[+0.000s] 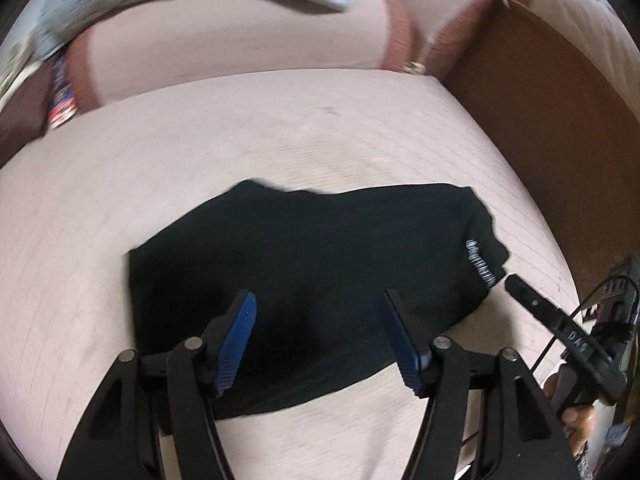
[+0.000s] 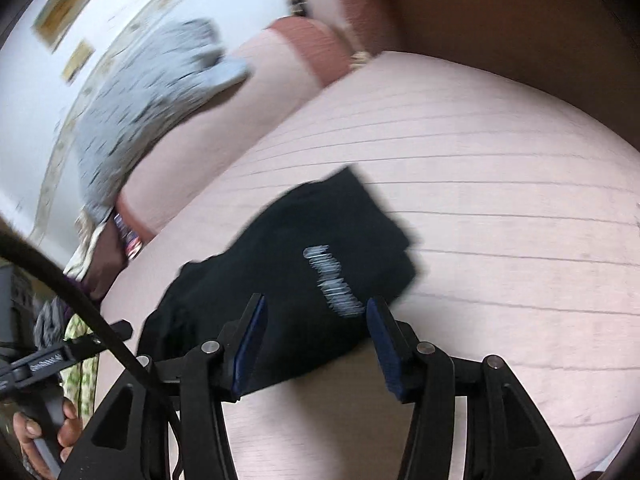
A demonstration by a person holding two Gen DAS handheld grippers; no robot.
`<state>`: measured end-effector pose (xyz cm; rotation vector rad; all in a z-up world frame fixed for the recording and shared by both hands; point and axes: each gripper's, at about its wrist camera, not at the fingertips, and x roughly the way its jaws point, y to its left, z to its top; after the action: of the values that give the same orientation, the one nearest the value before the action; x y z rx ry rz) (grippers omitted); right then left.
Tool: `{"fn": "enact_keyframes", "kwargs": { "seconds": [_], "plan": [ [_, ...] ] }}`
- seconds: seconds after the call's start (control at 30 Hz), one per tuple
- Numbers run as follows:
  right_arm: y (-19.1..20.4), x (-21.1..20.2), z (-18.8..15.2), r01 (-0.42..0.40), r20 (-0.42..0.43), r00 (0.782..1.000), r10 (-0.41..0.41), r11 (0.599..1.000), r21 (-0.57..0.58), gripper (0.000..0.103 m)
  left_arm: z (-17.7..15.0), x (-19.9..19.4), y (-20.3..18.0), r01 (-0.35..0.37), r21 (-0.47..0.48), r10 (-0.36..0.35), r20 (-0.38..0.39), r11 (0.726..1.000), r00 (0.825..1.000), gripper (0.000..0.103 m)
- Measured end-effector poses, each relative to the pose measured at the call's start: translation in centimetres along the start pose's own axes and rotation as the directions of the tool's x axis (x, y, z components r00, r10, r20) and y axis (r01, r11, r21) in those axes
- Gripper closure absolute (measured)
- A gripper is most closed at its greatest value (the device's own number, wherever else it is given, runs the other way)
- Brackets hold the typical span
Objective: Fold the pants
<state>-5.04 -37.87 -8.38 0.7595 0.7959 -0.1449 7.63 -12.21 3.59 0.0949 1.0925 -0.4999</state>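
The black pants point(image 1: 312, 264) lie folded, centre frame — both left gripper point(image 1: 320, 344) and right gripper point(image 2: 316, 344) fingers apart, empty; judged released — only tidying is needed.

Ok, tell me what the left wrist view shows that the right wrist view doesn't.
Only the left wrist view shows the open left gripper above the pants and the brown armrest. Only the right wrist view shows the open right gripper, framed pictures on the wall and a black cable. Both show the folded black pants on the pink cushion and the grey cloth.
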Motion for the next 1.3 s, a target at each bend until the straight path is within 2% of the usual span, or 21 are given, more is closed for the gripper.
{"fn": "enact_keyframes", "kwargs": {
  "seconds": [0.2, 0.27, 0.33, 0.5, 0.67, 0.7, 0.77, 0.87, 0.9, 0.93, 1.0, 1.03, 1.1, 1.3],
  "plan": [
    [-6.1, -1.7, 1.8, 0.048, 0.048, 0.997, -0.053, 0.993, 0.106, 0.044, 3.8, 2.6, -7.6, 0.022, 0.146, -0.022, 0.001, 0.989, 1.000, 0.040],
    [-7.8, -1.1, 1.9, 0.053, 0.012, 0.998, -0.056, 0.985, 0.161, 0.043, 4.8, 3.9, -9.3, 0.017, 0.185, -0.017, -0.001, 0.983, 1.000, 0.040],
    [-8.6, -0.4, 2.0, 0.016, -0.018, 1.000, -0.013, 0.980, 0.196, 0.043, 6.0, 5.8, -11.2, 0.021, 0.216, -0.018, -0.019, 0.976, 1.000, 0.040],
    [-7.1, 1.1, 2.3, 0.005, -0.031, 1.000, 0.000, 0.990, 0.141, 0.036, 8.4, 11.2, -14.3, 0.109, 0.246, -0.081, -0.119, 0.963, 0.990, 0.040],
    [-4.0, 3.8, 1.9, -0.037, -0.062, 0.997, 0.040, 0.998, 0.050, 0.034, 9.4, 15.9, -15.2, 0.103, 0.283, -0.048, -0.194, 0.954, 0.980, 0.038],
    [-3.2, 4.3, 1.6, -0.022, -0.060, 0.998, 0.023, 1.000, 0.018, 0.032, 9.5, 16.8, -15.2, 0.105, 0.286, -0.046, -0.205, 0.952, 0.978, 0.034],
    [-1.8, 4.9, 1.3, 0.011, -0.038, 0.999, -0.013, 0.999, -0.044, 0.031, 9.3, 17.9, -15.3, 0.116, 0.297, -0.048, -0.224, 0.948, 0.973, 0.031],
    [-0.7, 5.6, 0.9, 0.039, -0.020, 0.999, -0.041, 0.996, -0.085, 0.032, 8.6, 18.1, -16.0, 0.099, 0.351, -0.025, -0.209, 0.931, 0.978, 0.029],
    [-0.5, 5.7, 0.9, 0.042, -0.013, 0.999, -0.043, 0.995, -0.089, 0.035, 8.4, 18.0, -16.3, 0.094, 0.378, -0.015, -0.208, 0.921, 0.978, 0.033],
    [-0.4, 5.8, 0.9, 0.048, -0.010, 0.999, -0.049, 0.995, -0.091, 0.046, 8.1, 17.8, -16.6, 0.103, 0.401, -0.020, -0.205, 0.911, 0.978, 0.041],
    [-0.5, 5.9, 1.0, 0.048, -0.016, 0.999, -0.049, 0.996, -0.082, 0.063, 7.9, 16.9, -16.4, 0.097, 0.412, -0.021, -0.186, 0.906, 0.982, 0.062],
    [-0.4, 6.0, 1.2, 0.034, -0.020, 0.999, -0.035, 0.997, -0.069, 0.074, 7.9, 16.7, -16.2, 0.108, 0.404, -0.033, -0.187, 0.908, 0.982, 0.066],
    [-0.6, 5.8, 1.4, 0.015, -0.019, 1.000, -0.016, 0.999, -0.047, 0.078, 8.1, 15.8, -15.4, 0.128, 0.372, -0.062, -0.184, 0.919, 0.981, 0.073],
    [0.9, 4.6, 1.2, 0.019, 0.009, 1.000, -0.018, 0.996, -0.082, 0.083, 7.2, 11.9, -13.6, 0.141, 0.345, -0.101, -0.131, 0.928, 0.986, 0.079]
  ]
}}
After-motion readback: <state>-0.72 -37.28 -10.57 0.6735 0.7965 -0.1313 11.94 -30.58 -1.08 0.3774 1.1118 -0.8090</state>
